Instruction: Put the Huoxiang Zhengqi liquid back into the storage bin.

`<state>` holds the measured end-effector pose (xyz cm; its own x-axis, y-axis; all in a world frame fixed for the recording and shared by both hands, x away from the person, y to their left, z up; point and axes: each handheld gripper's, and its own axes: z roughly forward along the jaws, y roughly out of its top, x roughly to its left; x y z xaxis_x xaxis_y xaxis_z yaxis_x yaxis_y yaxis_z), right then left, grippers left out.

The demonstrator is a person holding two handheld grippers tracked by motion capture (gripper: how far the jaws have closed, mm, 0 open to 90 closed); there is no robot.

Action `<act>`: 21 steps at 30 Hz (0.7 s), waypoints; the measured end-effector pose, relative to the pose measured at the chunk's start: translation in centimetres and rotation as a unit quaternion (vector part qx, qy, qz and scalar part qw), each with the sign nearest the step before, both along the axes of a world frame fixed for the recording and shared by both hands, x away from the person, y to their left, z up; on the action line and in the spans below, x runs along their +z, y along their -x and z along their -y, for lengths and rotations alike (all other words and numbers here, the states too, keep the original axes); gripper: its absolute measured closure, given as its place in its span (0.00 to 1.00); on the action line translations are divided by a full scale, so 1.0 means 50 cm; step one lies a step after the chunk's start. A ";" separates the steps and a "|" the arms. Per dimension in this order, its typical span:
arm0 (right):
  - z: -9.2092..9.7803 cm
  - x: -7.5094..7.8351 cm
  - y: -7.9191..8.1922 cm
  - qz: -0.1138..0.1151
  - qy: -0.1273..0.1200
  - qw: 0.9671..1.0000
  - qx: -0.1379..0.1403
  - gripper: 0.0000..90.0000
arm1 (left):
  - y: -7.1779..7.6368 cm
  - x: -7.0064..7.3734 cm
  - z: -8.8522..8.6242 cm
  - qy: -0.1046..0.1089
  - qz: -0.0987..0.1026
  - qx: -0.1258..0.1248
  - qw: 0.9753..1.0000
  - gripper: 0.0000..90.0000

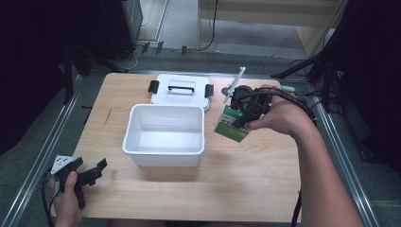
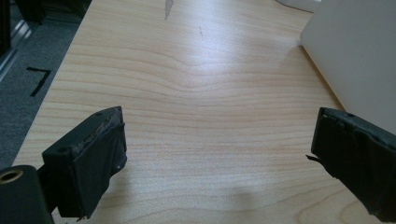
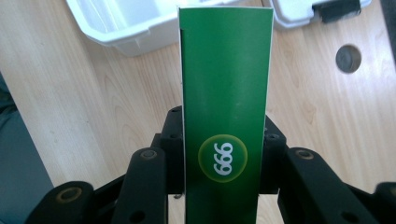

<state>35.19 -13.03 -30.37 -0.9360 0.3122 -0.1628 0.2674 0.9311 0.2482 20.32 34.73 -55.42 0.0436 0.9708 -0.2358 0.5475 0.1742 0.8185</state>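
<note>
A: What worries you here?

B: The right gripper (image 1: 242, 115) is clamped on the green carton (image 1: 231, 125), held up in the air just right of the white bin (image 1: 163, 134). My guess is that the carton goes into that bin. It hangs tilted, and the jaws hold it near one end, so most of its length sticks out free. If the grip is light, it could pivot or slide out on the way over.

A: And the bin's rim?

B: That is the other risk. The near corner of the carton sits low, close to the rim's height as far as I can judge. A flat sideways move might knock it against the wall and shove the bin across the bench (image 1: 255, 189).

A: How does the carton look?

B: A slim green cardboard box (image 3: 226, 112) with white edges and a yellow-ringed round mark reading 999 or 666, depending on which way up. No dents that I can see.

A: The other hand?

B: The left gripper (image 1: 90, 172) rests at the bench's near left corner, jaws spread wide, holding nothing. The bin's lid (image 1: 179, 90) lies behind the bin.
</note>
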 end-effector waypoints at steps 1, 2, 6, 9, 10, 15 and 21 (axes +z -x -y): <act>-0.004 0.005 0.001 0.003 0.001 1.000 0.006 0.72 | 0.000 0.000 0.000 0.000 0.000 -0.001 1.000 0.04; -0.008 0.011 0.002 0.005 0.001 1.000 0.010 0.72 | 0.000 0.000 0.000 0.000 0.000 0.000 1.000 0.04; -0.020 0.030 0.002 0.009 -0.009 1.000 0.018 0.72 | 0.000 0.000 -0.001 0.000 0.000 -0.001 1.000 0.04; -0.030 0.042 0.001 0.013 -0.013 0.999 0.032 0.72 | 0.000 0.000 -0.001 0.001 -0.001 -0.002 1.000 0.04; -0.034 0.047 0.001 0.014 -0.012 0.999 0.035 0.72 | 0.000 0.000 -0.001 0.001 -0.001 -0.002 1.000 0.04; -0.060 0.067 0.001 0.021 -0.017 0.998 0.049 0.72 | 0.000 0.000 -0.001 0.002 -0.001 -0.002 1.000 0.04; -0.101 0.077 -0.001 0.022 -0.026 0.997 0.065 0.72 | 0.000 0.000 -0.001 0.003 -0.001 -0.002 1.000 0.04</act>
